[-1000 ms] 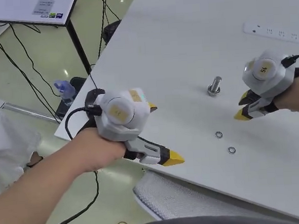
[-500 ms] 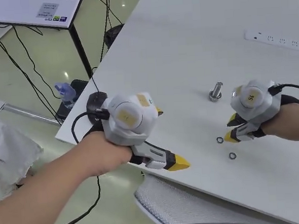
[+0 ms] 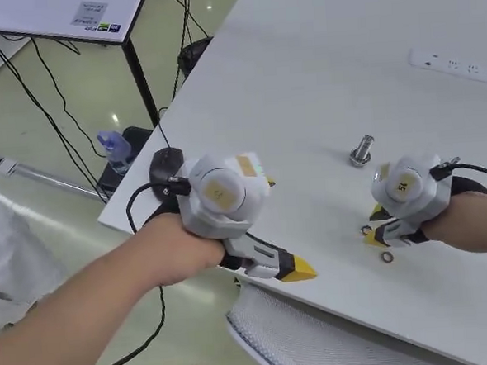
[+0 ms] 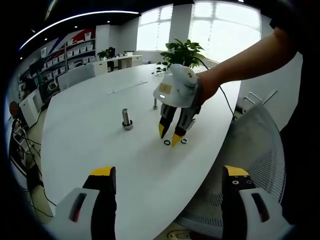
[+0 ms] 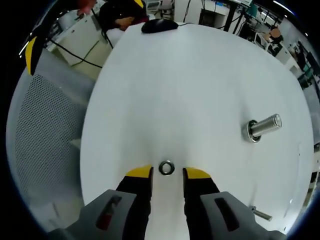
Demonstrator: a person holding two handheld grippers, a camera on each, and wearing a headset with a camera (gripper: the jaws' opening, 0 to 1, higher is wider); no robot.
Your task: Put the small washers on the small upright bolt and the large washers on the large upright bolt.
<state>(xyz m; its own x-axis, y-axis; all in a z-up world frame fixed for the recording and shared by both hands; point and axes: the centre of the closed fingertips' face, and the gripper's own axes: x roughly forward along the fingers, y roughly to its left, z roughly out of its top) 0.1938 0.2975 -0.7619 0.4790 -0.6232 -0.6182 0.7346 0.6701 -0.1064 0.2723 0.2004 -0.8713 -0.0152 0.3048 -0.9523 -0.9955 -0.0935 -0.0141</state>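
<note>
On the white table a large upright bolt stands with a washer round its foot. Two small washers lie nearer the front edge: one half hidden at my right gripper's tips, the other just beyond. In the right gripper view that washer lies flat on the table between the yellow fingertips, which stand narrowly open either side of it. The bolt is off to the right. My left gripper hovers open and empty at the table's edge, facing the right gripper, both washers and two bolts.
A thinner upright bolt stands behind the large one. A power strip lies at the far right. A mesh chair back sits right under the front edge. Floor cables and a bottle are to the left.
My right gripper has dropped from beside the bolt towards the front edge, down to the nearer small washer. The left gripper has stayed about where it was.
</note>
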